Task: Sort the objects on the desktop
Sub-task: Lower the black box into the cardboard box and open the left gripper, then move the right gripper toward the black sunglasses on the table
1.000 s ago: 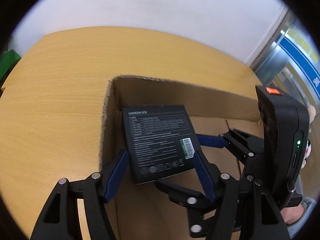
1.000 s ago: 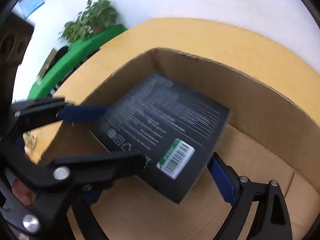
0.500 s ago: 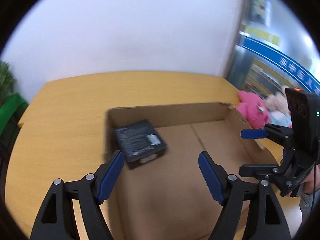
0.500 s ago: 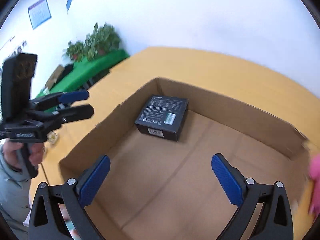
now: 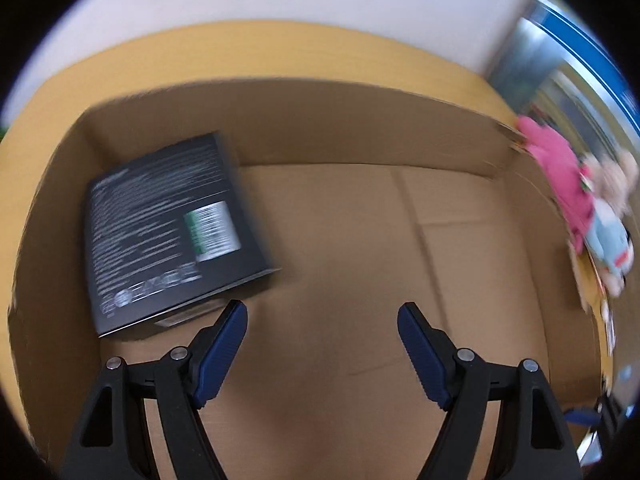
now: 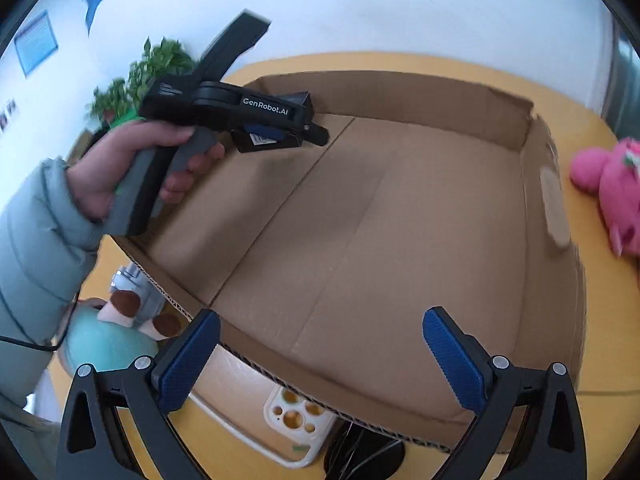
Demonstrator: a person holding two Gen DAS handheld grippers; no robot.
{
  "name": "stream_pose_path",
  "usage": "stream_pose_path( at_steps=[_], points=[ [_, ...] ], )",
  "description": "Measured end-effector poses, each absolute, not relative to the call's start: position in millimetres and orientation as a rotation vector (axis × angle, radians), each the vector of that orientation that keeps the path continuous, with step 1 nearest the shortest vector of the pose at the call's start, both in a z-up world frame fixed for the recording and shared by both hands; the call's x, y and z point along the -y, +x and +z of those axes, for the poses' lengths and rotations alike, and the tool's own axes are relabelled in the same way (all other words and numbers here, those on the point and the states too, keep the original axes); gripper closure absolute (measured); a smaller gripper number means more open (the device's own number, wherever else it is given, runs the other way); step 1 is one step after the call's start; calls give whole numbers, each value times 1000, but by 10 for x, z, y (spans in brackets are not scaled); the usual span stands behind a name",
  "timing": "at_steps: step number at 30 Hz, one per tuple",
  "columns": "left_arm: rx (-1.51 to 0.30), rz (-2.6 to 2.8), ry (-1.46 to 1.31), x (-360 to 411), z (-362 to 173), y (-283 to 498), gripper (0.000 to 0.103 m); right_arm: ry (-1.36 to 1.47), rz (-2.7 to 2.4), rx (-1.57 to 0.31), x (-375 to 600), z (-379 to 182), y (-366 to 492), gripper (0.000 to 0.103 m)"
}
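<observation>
The black box (image 5: pixel 168 232) that both my claws bracketed a second ago now lies flat and free in the far left corner of the carton (image 6: pixel 400 92), printed back face up, barcode sticker showing. Both claws have pulled back from it, their jaws having just been opening with nothing between them. My left claw (image 5: pixel 322 350) hovers spread over the carton floor, its left pad just beside the box's near edge. My right claw (image 6: pixel 320 356) stands wide at the carton's near wall. I judge the box light, stiff and smooth-skinned, likely to slide on the cardboard; if it needed shifting, I would take it across two opposite side edges. It is close to square, so its long axis is hard to call, but its text lines run roughly along the carton's back wall. Outward from the carton, on the yellow table (image 6: pixel 600 320), wait a pink plush (image 6: pixel 612 196) on the right, a white phone case (image 6: pixel 298 416) just by the near wall, and a teal plush (image 6: pixel 108 344) on the left. The left hand (image 6: pixel 132 168) grips its handle.
</observation>
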State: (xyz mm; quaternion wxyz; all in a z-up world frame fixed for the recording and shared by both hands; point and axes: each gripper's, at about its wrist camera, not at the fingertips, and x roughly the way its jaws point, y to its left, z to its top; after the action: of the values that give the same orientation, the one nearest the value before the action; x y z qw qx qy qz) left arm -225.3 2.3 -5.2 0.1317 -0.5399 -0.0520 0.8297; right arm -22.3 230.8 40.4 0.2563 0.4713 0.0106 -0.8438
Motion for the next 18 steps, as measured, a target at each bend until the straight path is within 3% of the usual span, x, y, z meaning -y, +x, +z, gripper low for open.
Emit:
stream_pose_path(
  at_steps=[13, 18],
  points=[
    [323, 2503, -1588, 681, 30, -2256, 26, 1242, -2299, 100, -2431, 174, -220, 0],
    [204, 2537, -1483, 567, 280, -2033, 26, 1249, -2306, 111, -2444, 181, -194, 0]
  ],
)
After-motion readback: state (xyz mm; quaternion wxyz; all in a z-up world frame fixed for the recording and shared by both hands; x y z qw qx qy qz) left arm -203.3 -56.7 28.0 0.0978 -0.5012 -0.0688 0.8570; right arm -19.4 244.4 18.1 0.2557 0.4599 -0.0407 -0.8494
